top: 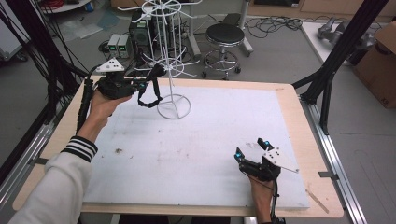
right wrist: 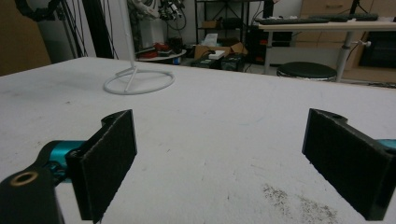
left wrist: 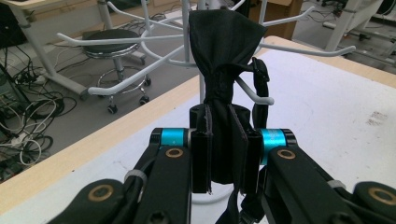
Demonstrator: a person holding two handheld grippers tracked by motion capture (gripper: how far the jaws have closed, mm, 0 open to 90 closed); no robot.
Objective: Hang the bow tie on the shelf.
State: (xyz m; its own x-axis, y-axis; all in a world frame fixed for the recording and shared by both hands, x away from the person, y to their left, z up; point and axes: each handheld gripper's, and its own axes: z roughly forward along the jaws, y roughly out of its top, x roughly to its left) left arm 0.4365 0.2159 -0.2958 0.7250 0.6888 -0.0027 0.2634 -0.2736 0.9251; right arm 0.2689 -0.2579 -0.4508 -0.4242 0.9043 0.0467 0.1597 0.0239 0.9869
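- Up in the high view, the left gripper [top: 148, 84] sits at the upper left of the frame, held in a hand [top: 103, 103] with a striped cuff [top: 79, 148].
- Its jaws pinch a black cloth [top: 155, 73] right against the white wire rack [top: 169, 56], and a black strap [top: 150, 98] hangs in a loop below the cloth.
- The rack's ring base [top: 174, 107] stands on the white mat [top: 196, 149] at upper centre; the mat covers most of the wooden table [top: 299, 121].
- At the lower right of the frame the right gripper [top: 251, 147] rests low over the mat, jaws spread wide with nothing between them.
- Behind the table, at top centre, a black stool [top: 225, 42] stands on the floor.
- Next, in the left gripper view, the left gripper [left wrist: 219, 149] is at lower centre, its jaws closed narrow on the cloth [left wrist: 224, 51], which rises bunched to the top of the frame.
- The strap [left wrist: 262, 88], with a small buckle, lies over a white hook [left wrist: 254, 95] of the rack [left wrist: 154, 46], just right of the cloth.
- The stool [left wrist: 109, 42] shows at upper left.
- Last, in the right gripper view, the right gripper [right wrist: 219, 163] holds its two black pads [right wrist: 109, 158] far apart, at the lower left and lower right, with bare mat [right wrist: 210, 121] between.
- The ring base [right wrist: 138, 81] lies at upper left of centre, well apart from the jaws.
- No readable writing or brand shows in any view.
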